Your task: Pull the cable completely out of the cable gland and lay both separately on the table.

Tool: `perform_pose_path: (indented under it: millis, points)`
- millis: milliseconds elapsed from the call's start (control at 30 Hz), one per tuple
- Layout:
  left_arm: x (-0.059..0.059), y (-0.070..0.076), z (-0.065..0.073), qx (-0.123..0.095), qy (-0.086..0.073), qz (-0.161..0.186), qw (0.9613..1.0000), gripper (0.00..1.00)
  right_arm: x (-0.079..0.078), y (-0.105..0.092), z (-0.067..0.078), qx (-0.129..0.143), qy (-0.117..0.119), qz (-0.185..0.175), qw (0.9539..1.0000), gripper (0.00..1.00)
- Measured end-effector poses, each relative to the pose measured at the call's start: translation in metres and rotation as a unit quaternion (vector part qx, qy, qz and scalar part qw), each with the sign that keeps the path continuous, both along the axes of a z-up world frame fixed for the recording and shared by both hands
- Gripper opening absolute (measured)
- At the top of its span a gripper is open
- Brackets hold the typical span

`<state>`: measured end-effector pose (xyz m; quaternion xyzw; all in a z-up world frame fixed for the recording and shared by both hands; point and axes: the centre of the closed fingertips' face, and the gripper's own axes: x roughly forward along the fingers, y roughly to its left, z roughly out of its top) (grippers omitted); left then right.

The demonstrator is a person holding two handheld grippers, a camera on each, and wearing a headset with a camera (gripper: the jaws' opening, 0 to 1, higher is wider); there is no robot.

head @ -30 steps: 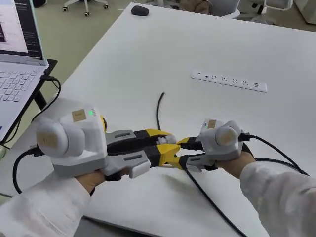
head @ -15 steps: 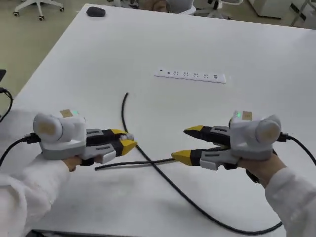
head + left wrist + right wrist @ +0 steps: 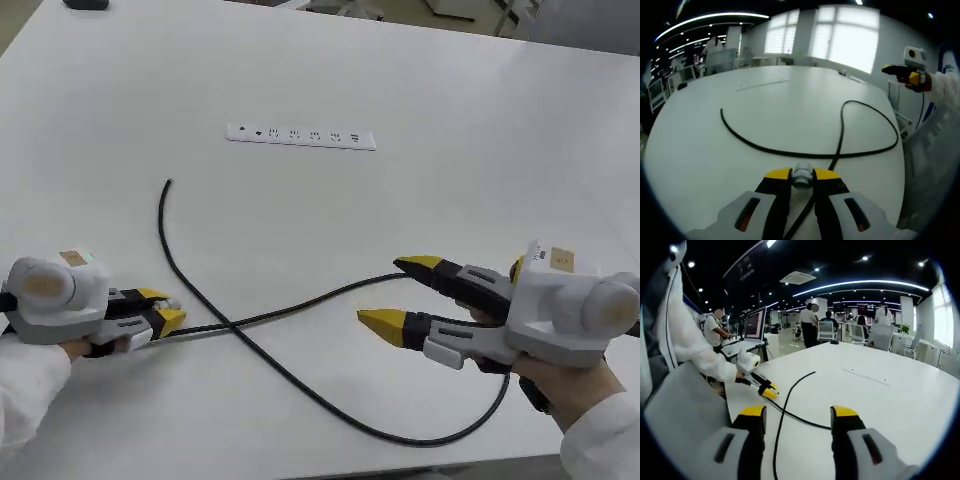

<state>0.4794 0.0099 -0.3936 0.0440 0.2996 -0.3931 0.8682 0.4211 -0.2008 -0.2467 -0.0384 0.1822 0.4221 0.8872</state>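
Cable is looking free of the gland; gland isn't laid down yet.
Left gripper (image 3: 168,308) is clamping the cable gland (image 3: 801,176) above the table (image 3: 450,150); cable (image 3: 290,375) is lying looped there, passing beneath. Right gripper (image 3: 382,291) is hovering, jaws apart, empty.

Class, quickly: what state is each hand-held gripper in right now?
Left hand-held gripper: closed on the cable gland.
Right hand-held gripper: open, holding nothing.

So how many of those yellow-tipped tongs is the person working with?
2. The left tongs are low over the table's near left side, shut on the gland. The right tongs are at the near right, open.
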Motion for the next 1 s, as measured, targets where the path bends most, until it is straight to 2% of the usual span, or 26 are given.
perform_pose_path:
  millis: [100, 233, 400, 467, 533, 600, 633, 700, 733, 767, 800, 867, 900, 933, 967, 1000]
  points:
    - [-0.002, 0.003, -0.005, 0.014, -0.002, 0.002, 0.9999, 0.18, 0.001, -0.001, -0.001, 0.002, 0.004, -0.011, 0.9999, 0.54]
    - [-0.001, 0.006, -0.005, 0.017, -0.007, 0.008, 0.9998, 0.19, 0.003, -0.001, 0.000, 0.007, 0.005, -0.019, 0.9998, 0.55]
    - [-0.003, 0.013, 0.003, 0.016, -0.009, 0.024, 0.9995, 0.21, 0.005, -0.002, 0.008, 0.009, -0.001, -0.022, 0.9997, 0.57]
    - [-0.007, 0.016, 0.016, 0.008, -0.013, 0.030, 0.9994, 0.23, 0.005, -0.004, 0.009, 0.012, 0.000, -0.026, 0.9996, 0.59]
    - [-0.009, 0.019, 0.039, -0.026, -0.023, 0.049, 0.9982, 0.26, 0.002, -0.009, 0.007, 0.019, 0.012, -0.038, 0.9990, 0.63]
    - [-0.019, 0.025, 0.056, -0.066, 0.001, 0.073, 0.9952, 0.35, -0.003, -0.017, -0.001, 0.004, 0.032, -0.049, 0.9982, 0.67]
    - [-0.024, 0.027, 0.062, -0.075, 0.003, 0.072, 0.9946, 0.40, -0.005, -0.020, -0.003, 0.001, 0.037, -0.052, 0.9980, 0.68]
    - [-0.036, 0.036, 0.076, -0.072, -0.002, 0.070, 0.9950, 0.57, -0.011, -0.028, -0.007, -0.009, 0.044, -0.058, 0.9973, 0.72]
    - [-0.045, 0.039, 0.084, -0.071, 0.004, 0.067, 0.9953, 0.63, -0.016, -0.031, -0.008, -0.013, 0.052, -0.061, 0.9967, 0.74]
    - [-0.051, 0.043, 0.089, -0.066, 0.002, 0.066, 0.9956, 0.70, -0.019, -0.034, -0.009, -0.014, 0.061, -0.065, 0.9959, 0.76]
    - [-0.059, 0.050, 0.098, -0.052, -0.007, 0.068, 0.9963, 0.75, -0.022, -0.037, -0.010, -0.014, 0.072, -0.072, 0.9947, 0.78]
    - [-0.070, 0.057, 0.106, -0.041, 0.001, 0.070, 0.9967, 0.84, -0.028, -0.048, -0.015, -0.016, 0.094, -0.084, 0.9919, 0.82]
    - [-0.076, 0.059, 0.111, -0.039, 0.000, 0.069, 0.9968, 0.87, -0.032, -0.053, -0.016, -0.018, 0.102, -0.089, 0.9907, 0.83]
    - [-0.082, 0.065, 0.117, -0.034, -0.006, 0.073, 0.9968, 0.88, -0.034, -0.055, -0.016, -0.019, 0.104, -0.091, 0.9902, 0.83]
    - [-0.084, 0.069, 0.120, -0.033, -0.008, 0.081, 0.9961, 0.88, -0.037, -0.060, -0.018, -0.023, 0.110, -0.097, 0.9889, 0.84]
    - [-0.087, 0.073, 0.122, -0.036, -0.003, 0.089, 0.9954, 0.89, -0.039, -0.064, -0.020, -0.026, 0.117, -0.101, 0.9876, 0.84]
